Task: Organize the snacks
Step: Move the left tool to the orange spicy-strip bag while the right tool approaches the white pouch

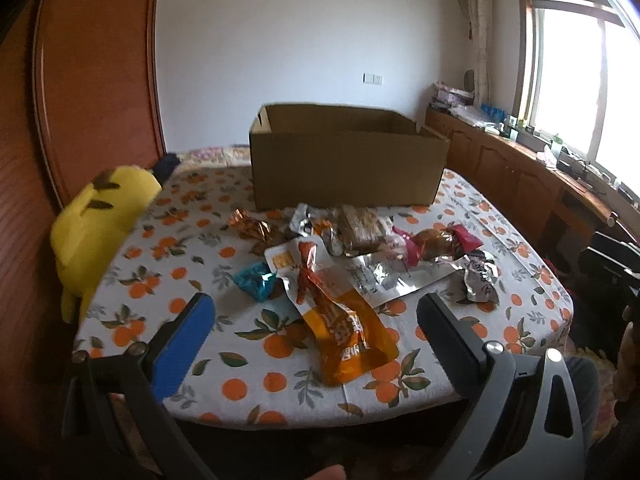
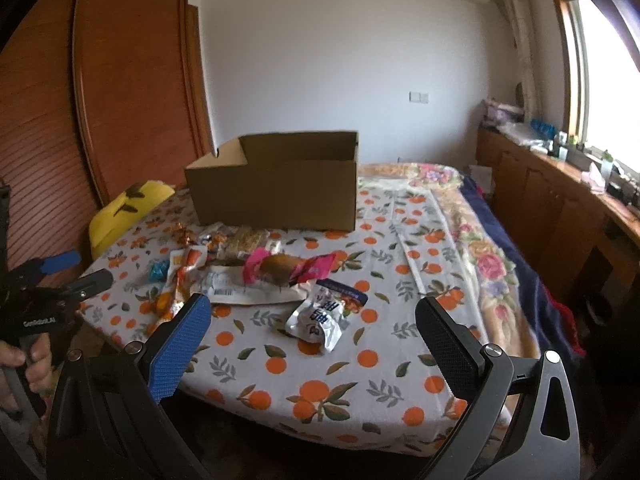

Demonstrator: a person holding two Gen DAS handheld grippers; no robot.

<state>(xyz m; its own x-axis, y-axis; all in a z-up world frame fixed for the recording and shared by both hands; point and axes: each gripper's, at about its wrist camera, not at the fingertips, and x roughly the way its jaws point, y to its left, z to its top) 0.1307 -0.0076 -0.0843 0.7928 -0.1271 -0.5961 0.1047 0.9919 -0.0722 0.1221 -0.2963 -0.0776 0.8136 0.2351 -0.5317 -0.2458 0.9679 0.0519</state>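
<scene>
While snacks (image 1: 344, 256) lie scattered before a box (image 1: 348, 156), the left gripper (image 1: 316, 320) and right gripper (image 2: 312, 320) hover, jaws spread, empty.

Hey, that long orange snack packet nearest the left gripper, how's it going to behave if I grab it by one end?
The orange snack packet will probably flop: it lies flat and creased on the tablecloth. Its glossy film may slip between the pads. It looks thin, so likely light, and may drag the silver wrapper it touches.
</scene>
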